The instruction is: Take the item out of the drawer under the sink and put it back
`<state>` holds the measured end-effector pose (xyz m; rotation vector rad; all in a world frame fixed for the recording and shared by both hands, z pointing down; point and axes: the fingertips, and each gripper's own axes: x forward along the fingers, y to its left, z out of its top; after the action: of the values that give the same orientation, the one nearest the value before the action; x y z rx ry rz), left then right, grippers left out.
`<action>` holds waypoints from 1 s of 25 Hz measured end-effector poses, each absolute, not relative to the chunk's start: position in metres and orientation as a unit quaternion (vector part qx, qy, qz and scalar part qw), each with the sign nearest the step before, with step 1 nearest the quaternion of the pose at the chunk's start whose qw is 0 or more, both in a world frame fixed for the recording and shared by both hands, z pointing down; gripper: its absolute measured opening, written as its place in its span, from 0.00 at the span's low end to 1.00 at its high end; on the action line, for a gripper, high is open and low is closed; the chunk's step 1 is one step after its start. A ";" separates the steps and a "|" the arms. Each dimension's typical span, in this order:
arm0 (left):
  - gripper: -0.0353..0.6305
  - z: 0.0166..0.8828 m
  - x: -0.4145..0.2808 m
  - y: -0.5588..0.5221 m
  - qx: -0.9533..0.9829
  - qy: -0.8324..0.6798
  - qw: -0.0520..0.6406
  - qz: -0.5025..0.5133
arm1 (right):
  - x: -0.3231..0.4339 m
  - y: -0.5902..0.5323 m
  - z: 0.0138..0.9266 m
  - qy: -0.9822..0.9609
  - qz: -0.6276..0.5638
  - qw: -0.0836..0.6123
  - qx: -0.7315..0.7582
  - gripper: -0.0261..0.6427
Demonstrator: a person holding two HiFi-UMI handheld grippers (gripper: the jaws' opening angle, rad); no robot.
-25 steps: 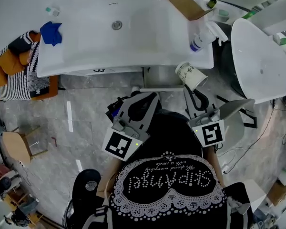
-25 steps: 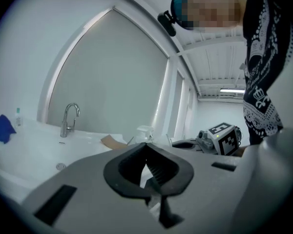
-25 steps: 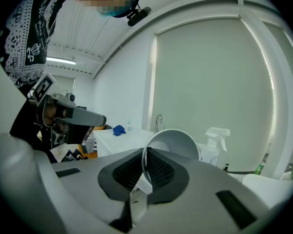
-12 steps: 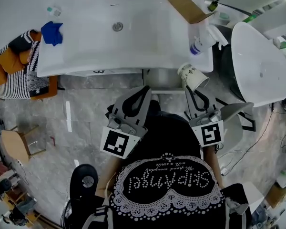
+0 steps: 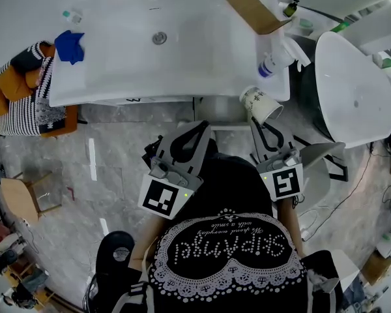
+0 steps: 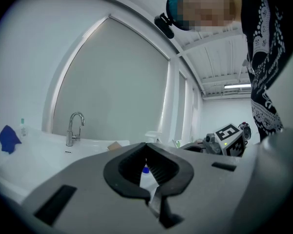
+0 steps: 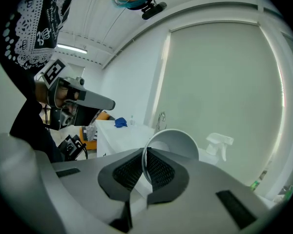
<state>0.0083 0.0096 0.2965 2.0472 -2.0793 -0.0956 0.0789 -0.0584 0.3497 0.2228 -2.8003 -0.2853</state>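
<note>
Cup (image 7: 175, 141): rim wall pinched between the jaws of the right tool (image 7: 144, 153), one pad inside the mouth and one outside. I judge a rim pinch suits a thin wall the jaws cannot span. The cup is tipped on its side with its mouth toward the person, held in the air just in front of the sink (image 5: 117, 57) edge, near the spray bottle (image 5: 274, 57). It is white and empty, with dark print on its side. Left tool (image 6: 146, 146): jaws closed on nothing, beside the right, probably free for the drawer. Drawer not visible.
</note>
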 end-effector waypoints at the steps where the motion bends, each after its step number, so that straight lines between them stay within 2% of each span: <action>1: 0.06 0.297 0.008 0.009 0.696 -0.708 0.111 -0.033 | 0.079 -0.059 0.351 -0.978 -0.103 0.163 0.075 0.08; 5: 0.06 0.295 0.004 0.011 0.691 -0.714 0.113 -0.034 | 0.076 -0.058 0.359 -0.972 -0.126 0.191 0.055 0.08; 25: 0.06 0.288 -0.051 0.047 0.632 -0.766 0.118 -0.026 | 0.068 -0.048 0.387 -0.961 -0.131 0.242 0.025 0.08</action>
<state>-0.0510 0.0474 0.2880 1.8483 -2.2401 -0.0761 0.0675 -0.0476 0.3873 0.0672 -2.6273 -0.3578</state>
